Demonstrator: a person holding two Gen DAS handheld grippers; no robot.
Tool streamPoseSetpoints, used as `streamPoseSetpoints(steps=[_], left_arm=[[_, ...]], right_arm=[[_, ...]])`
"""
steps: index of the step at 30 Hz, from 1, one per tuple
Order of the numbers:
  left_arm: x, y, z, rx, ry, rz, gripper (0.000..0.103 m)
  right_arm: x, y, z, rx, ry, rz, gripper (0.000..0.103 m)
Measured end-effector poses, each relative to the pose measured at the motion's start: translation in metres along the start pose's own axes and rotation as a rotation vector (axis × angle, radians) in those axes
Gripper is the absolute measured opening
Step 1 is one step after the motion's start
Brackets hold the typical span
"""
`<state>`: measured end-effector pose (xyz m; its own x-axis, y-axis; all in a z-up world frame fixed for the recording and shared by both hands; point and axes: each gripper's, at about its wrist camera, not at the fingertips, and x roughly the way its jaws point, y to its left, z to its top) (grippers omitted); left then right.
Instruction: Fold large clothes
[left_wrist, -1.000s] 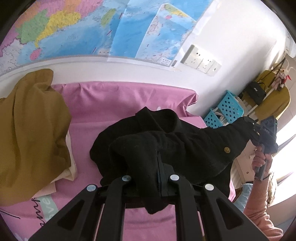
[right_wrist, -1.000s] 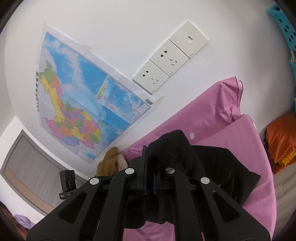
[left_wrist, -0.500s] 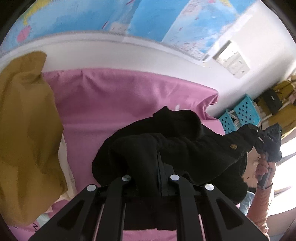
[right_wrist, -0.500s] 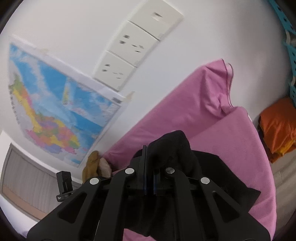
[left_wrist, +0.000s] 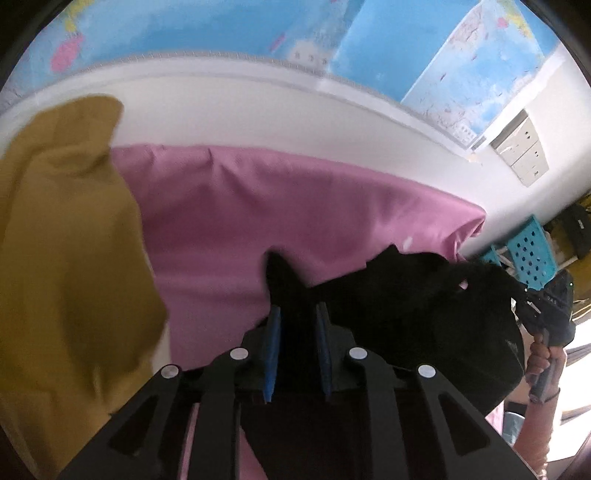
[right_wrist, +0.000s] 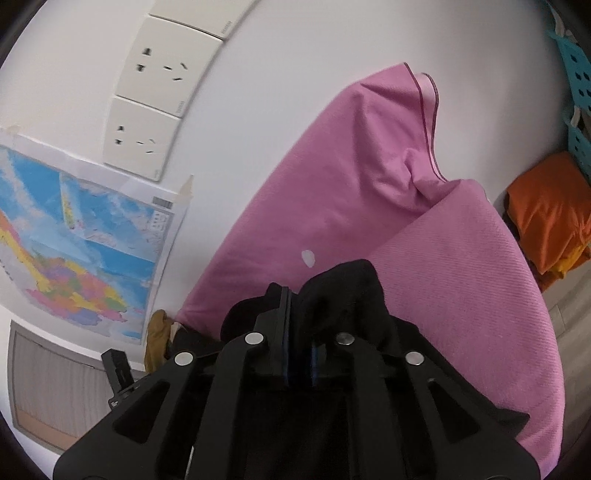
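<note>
— Over the pink bed (left_wrist: 236, 206), near its far right corner, what's hanging there?

— A black garment (left_wrist: 417, 295), bunched and held above the sheet between both tools. It sits toward the wall-side edge, where the pink cover (right_wrist: 354, 184) rises against the white wall.

— And the left gripper (left_wrist: 295, 332)?

— Its blue-lined fingers (left_wrist: 274, 350) stand slightly apart with black cloth filling the gap, so it is pinching the garment.

— The right gripper (right_wrist: 298, 332)?

— Pressed nearly together on a fold of the same black fabric, which humps up just beside its right finger.

— Anything else around?

— A mustard cloth (left_wrist: 62, 258) heaped at the bed's left edge, a map (right_wrist: 74, 236) taped to the wall, white sockets (right_wrist: 162, 85) beside it, and orange fabric (right_wrist: 546, 218) off the bed's right side.
</note>
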<state>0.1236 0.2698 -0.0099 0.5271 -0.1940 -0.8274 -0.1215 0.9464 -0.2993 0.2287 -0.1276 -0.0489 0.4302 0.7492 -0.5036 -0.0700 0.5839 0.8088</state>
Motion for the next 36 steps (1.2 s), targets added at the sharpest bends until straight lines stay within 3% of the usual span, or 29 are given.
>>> streamPoseSetpoints(steps=[3, 5, 8, 9, 11, 14, 17, 19, 22, 23, 25, 27, 29, 34, 36], left_arm=[[-0.013, -0.009, -0.012, 0.085, -0.052, -0.023, 0.042], [-0.019, -0.019, -0.023, 0.165, -0.077, -0.025, 0.048], [-0.020, -0.037, -0.042, 0.275, -0.076, -0.055, 0.062], [-0.018, -0.044, -0.049, 0.309, -0.072, -0.065, 0.062], [-0.012, -0.059, -0.059, 0.382, -0.067, -0.056, 0.062], [0.000, -0.079, -0.069, 0.465, -0.059, -0.022, 0.079], [0.005, -0.092, -0.077, 0.524, -0.050, -0.046, 0.079], [0.001, -0.097, -0.082, 0.551, -0.058, -0.082, 0.079], [0.007, -0.105, -0.087, 0.571, -0.059, -0.076, 0.080], [0.008, -0.107, -0.088, 0.574, -0.057, -0.071, 0.079], [0.014, -0.109, -0.091, 0.585, -0.057, -0.036, 0.060], [0.021, -0.111, -0.096, 0.595, -0.044, 0.017, 0.022], [0.023, -0.110, -0.097, 0.583, -0.032, 0.041, 0.004], [0.005, -0.100, -0.080, 0.480, -0.108, 0.022, 0.003], [-0.008, -0.094, -0.072, 0.424, -0.143, 0.015, 0.003]], right_arm=[[-0.002, -0.001, 0.001, -0.002, -0.016, -0.003, 0.032], [-0.007, 0.001, 0.001, -0.014, -0.039, -0.025, 0.064], [-0.016, 0.013, -0.004, -0.099, -0.046, -0.031, 0.064], [-0.018, 0.019, -0.006, -0.139, -0.041, -0.042, 0.064], [-0.017, 0.037, -0.018, -0.261, -0.011, -0.090, 0.065], [-0.004, 0.062, -0.043, -0.459, 0.063, -0.209, 0.069], [0.012, 0.077, -0.068, -0.608, 0.129, -0.294, 0.083], [0.025, 0.077, -0.077, -0.659, 0.156, -0.362, 0.084], [0.042, 0.071, -0.084, -0.704, 0.197, -0.437, 0.077], [0.047, 0.067, -0.086, -0.715, 0.205, -0.458, 0.053], [0.053, 0.065, -0.091, -0.759, 0.208, -0.529, 0.026], [0.052, 0.064, -0.094, -0.778, 0.205, -0.530, 0.019], [0.045, 0.066, -0.093, -0.776, 0.171, -0.514, 0.011], [-0.009, 0.084, -0.074, -0.666, -0.004, -0.315, 0.007], [-0.021, 0.096, -0.069, -0.671, -0.054, -0.276, 0.007]])
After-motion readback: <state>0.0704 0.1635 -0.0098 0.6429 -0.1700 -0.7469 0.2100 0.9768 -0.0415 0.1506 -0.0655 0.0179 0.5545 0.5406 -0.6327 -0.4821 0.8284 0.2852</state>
